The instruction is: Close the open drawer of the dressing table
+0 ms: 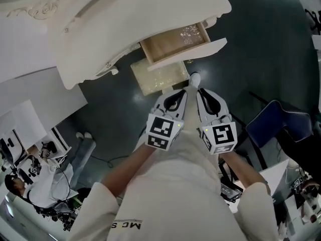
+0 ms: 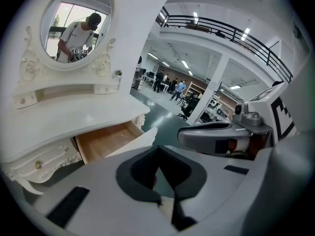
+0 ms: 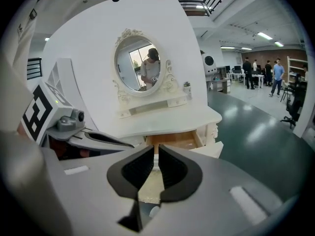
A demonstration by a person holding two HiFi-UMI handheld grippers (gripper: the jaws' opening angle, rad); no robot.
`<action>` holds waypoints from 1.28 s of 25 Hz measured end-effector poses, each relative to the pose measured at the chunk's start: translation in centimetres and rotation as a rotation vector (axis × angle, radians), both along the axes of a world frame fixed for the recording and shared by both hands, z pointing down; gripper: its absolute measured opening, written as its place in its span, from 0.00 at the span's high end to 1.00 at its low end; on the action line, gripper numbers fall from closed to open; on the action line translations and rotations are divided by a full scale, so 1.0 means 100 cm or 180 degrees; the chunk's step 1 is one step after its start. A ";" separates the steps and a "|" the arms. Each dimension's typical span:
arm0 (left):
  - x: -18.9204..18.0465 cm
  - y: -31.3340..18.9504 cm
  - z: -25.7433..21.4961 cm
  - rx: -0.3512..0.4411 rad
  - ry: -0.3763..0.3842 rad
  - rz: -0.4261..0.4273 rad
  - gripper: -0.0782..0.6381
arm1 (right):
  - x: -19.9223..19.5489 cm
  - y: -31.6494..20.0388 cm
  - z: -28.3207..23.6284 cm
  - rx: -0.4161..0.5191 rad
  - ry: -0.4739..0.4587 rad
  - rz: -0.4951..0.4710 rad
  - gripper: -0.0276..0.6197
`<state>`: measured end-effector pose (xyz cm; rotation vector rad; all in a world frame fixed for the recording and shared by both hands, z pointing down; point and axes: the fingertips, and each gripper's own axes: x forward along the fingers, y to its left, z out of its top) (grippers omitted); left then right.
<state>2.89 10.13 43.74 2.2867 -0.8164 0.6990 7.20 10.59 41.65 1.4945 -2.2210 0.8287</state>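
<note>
Dark green glossy floor (image 1: 261, 44) spread beneath a white carved dressing table (image 1: 125, 14) that carried an oval mirror (image 3: 140, 65) in an ornate white frame. The table's pale wooden drawer with a white front panel (image 1: 173, 44) stood pulled out from under the tabletop, its bare wood interior showing. A beige cushioned stool (image 1: 160, 77) sat on the floor just below and in front of that drawer. The left gripper (image 1: 183, 92) and the right gripper (image 1: 199, 91) hung side by side, near each other, both pointing toward the drawer and clear of its front. Each had its dark pads pressed together at the tips, with nothing between them.
</note>
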 end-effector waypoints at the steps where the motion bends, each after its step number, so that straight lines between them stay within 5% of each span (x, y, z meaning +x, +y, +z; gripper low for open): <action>1: -0.001 -0.001 0.003 0.0001 -0.0003 -0.0001 0.88 | 0.000 -0.003 0.003 0.0010 0.0004 0.0010 0.96; 32: -0.029 -0.036 0.123 -0.0191 -0.0303 -0.0423 0.88 | -0.008 -0.051 0.139 -0.0288 0.0203 0.0132 0.86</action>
